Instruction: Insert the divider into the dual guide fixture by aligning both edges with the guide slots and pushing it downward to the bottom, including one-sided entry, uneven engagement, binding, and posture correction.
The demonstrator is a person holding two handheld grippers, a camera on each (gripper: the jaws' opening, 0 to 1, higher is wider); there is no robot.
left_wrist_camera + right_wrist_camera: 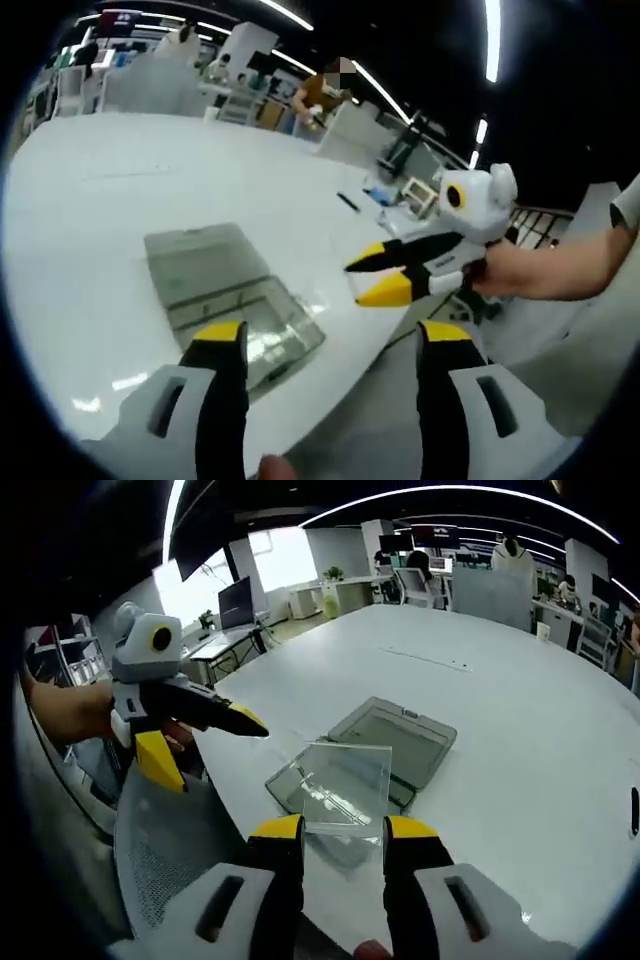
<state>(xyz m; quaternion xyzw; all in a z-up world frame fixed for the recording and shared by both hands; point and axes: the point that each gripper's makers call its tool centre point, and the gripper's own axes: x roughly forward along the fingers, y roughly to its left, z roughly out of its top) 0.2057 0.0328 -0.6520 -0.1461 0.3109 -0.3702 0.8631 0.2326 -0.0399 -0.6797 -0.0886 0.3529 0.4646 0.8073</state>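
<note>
The clear divider (pixel 347 780) stands upright between my right gripper's (pixel 345 830) yellow fingertips, which are shut on its lower edge. It hovers just above and in front of the clear dual guide fixture (pixel 315 795), a shallow see-through box lying flat on the white table beside a grey tray-like part (pixel 400 735). In the left gripper view the fixture (pixel 255 320) lies near the table edge, just ahead of my left gripper (pixel 332 335), which is wide open and holds nothing. My right gripper (pixel 372 278) comes in from the right, held by a hand. My left gripper (pixel 205 750) shows open, left of the fixture.
The round white table (pixel 100 190) runs far back. A dark pen (pixel 347 201) and small items lie near its right rim. A grey mesh chair (pixel 165 850) stands below the table edge. A person (pixel 320 92) works at desks in the background.
</note>
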